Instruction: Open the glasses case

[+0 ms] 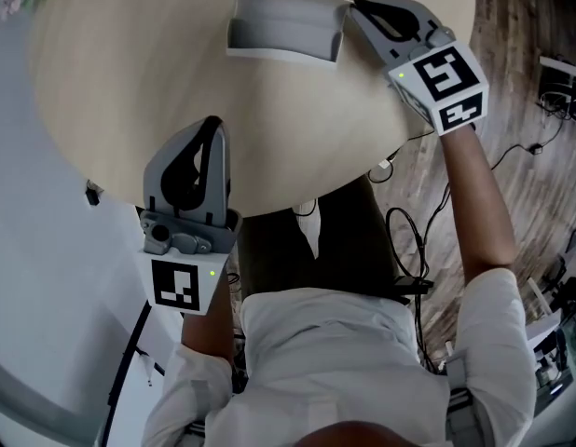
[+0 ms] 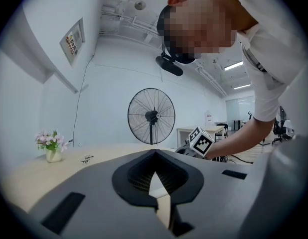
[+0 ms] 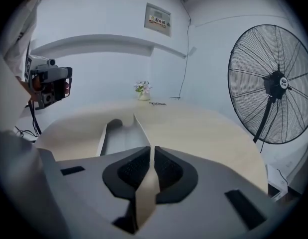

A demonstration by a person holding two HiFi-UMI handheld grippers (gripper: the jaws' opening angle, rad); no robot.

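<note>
An open office or lab: pedestal fan, far desks, ceiling strip lights, cables across wood floor.

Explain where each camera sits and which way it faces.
Head view: on the person's head, looking steeply down at the round beige wooden table and open grey glasses case; white sleeves, left gripper and right gripper show.
Left gripper view: on that gripper, facing nearly level across the table toward a black pedestal fan; its jaws and the right arm show.
Right gripper view: on that gripper, tilted down at the case; its jaws show.
Shared: both gripper views see the fan and a small vase of pink flowers.
</note>
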